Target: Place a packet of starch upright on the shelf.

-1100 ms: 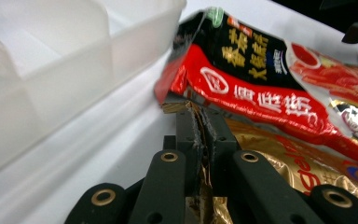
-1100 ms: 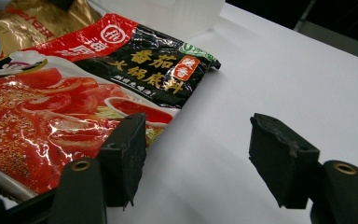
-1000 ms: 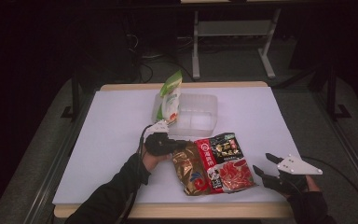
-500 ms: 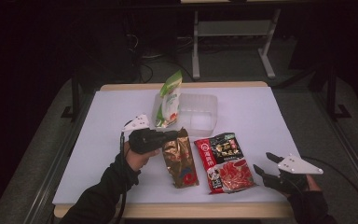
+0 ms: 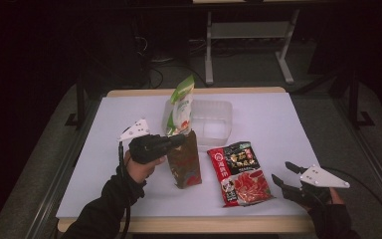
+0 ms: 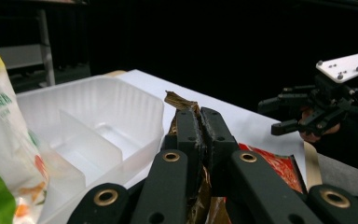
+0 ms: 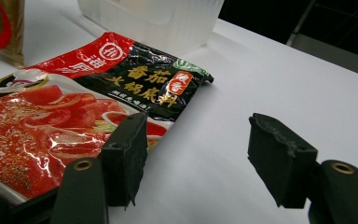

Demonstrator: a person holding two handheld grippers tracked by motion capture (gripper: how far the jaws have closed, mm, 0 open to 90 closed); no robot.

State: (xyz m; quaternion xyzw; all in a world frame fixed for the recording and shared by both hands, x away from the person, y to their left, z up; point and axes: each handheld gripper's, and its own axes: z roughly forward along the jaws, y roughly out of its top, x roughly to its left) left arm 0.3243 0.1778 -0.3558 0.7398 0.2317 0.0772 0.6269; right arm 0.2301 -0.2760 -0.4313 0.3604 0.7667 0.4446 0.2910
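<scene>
My left gripper [image 5: 180, 140] is shut on the top edge of a brown and gold packet [image 5: 185, 167], which hangs upright with its bottom near the white table [image 5: 99, 169]. In the left gripper view the jaws [image 6: 199, 128] pinch the packet's crumpled top [image 6: 178, 100]. A red and black packet [image 5: 238, 172] lies flat to its right. My right gripper [image 5: 284, 174] rests at the front right, open; its jaws [image 7: 198, 154] have just closed a little with nothing between them, beside the red and black packet [image 7: 70, 107].
A clear divided plastic container [image 5: 211, 122] stands mid-table, with a green and white packet [image 5: 180, 104] upright at its left end. In the left gripper view the container [image 6: 98, 121] is close ahead. A metal frame [image 5: 243, 35] stands beyond the table.
The left gripper has lifted the brown packet from lying beside the red one to hanging upright, moving up and to the left. The right gripper has stayed in place.
</scene>
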